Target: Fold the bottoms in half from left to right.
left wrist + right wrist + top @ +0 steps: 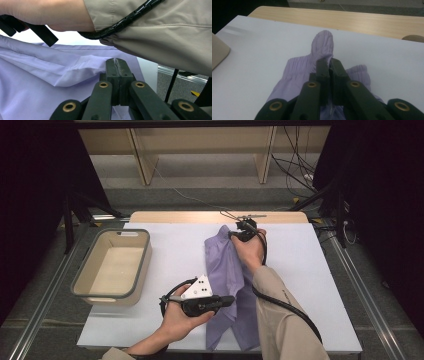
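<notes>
claws: 2 [231, 301] [235, 236] | purple garment: 1 [227, 270] | bin: 1 [80, 281] | table: 1 [310, 270]

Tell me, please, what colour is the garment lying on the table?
Plain lilac garment, no pattern; it shows best in the high view.

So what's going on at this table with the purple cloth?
A person stands at a white table with a hand-held gripper in each hand, working on a lilac garment that lies lengthwise on it. The right gripper is shut on the gathered far end of the cloth. The left gripper is shut on a fold at the near part, just under the person's right sleeve. A beige bin sits at the left edge of the table.
</notes>
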Action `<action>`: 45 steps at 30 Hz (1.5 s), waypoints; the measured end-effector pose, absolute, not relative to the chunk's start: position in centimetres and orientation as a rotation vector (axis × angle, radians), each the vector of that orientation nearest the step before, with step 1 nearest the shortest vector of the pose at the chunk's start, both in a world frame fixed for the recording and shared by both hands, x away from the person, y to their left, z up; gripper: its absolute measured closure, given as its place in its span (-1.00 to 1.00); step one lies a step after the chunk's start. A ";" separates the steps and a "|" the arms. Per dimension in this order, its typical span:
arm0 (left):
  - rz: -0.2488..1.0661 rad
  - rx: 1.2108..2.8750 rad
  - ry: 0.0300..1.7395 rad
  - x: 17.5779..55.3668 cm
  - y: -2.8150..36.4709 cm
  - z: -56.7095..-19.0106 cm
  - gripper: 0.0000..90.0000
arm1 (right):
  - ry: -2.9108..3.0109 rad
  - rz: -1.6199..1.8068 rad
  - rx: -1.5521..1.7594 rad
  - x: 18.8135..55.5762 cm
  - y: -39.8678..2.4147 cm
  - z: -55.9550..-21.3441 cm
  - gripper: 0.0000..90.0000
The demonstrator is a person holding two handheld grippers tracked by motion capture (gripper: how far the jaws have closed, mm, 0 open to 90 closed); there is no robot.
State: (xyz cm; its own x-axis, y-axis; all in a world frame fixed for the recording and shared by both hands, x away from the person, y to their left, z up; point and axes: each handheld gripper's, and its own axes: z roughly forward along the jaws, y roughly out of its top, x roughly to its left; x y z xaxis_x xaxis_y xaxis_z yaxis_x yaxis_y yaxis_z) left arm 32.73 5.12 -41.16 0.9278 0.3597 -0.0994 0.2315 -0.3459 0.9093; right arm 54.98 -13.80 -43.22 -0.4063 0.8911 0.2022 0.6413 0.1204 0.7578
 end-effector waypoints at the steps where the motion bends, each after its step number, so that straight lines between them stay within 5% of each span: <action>1: 0.138 1.947 0.430 32.8 5.0 -41.3 0.98 | 2.102 1.167 1.498 55.0 -13.9 -43.3 0.92; 23: 0.098 2.029 0.445 33.8 2.7 -43.8 0.98 | 2.112 1.054 1.476 55.1 -15.2 -44.8 0.83; 36: 0.081 2.063 0.458 33.7 2.1 -45.1 0.98 | 2.091 0.901 1.448 53.6 -15.9 -45.1 0.01; 45: 0.081 2.073 0.457 33.6 1.9 -45.5 0.98 | 2.080 0.993 1.435 50.9 -17.6 -44.2 -0.15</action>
